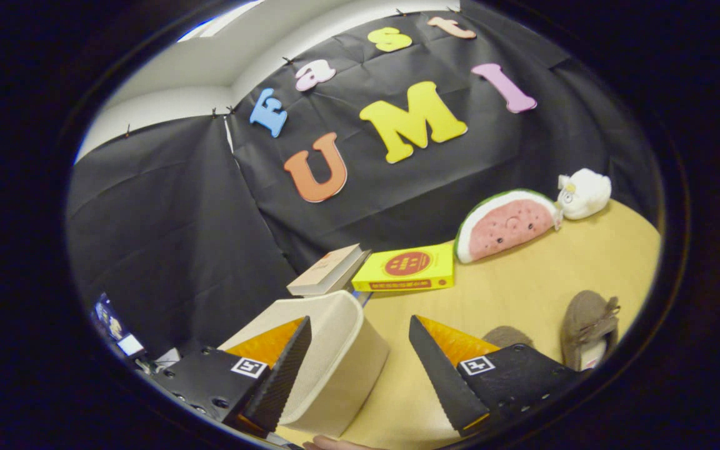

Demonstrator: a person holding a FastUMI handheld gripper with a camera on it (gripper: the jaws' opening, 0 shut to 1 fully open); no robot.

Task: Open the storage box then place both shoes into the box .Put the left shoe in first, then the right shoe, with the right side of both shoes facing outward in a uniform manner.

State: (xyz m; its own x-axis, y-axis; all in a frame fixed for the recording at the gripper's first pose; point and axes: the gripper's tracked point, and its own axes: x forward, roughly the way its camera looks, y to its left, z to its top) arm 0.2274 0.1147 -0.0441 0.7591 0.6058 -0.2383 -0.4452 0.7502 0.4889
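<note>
Gripper (360, 356) mine, fingers spread wide, gripping nothing | cream storage box (335, 369) touching one finger (285, 369) | brown shoes (588, 328) beyond other finger, on table (522, 294)

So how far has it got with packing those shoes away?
Barely begun. The claw is open, holding nothing, its left finger against the cream storage box. Whether the box is open I cannot tell. Both brown shoes sit on the table to the right, so both still need placing, left one first.
</note>
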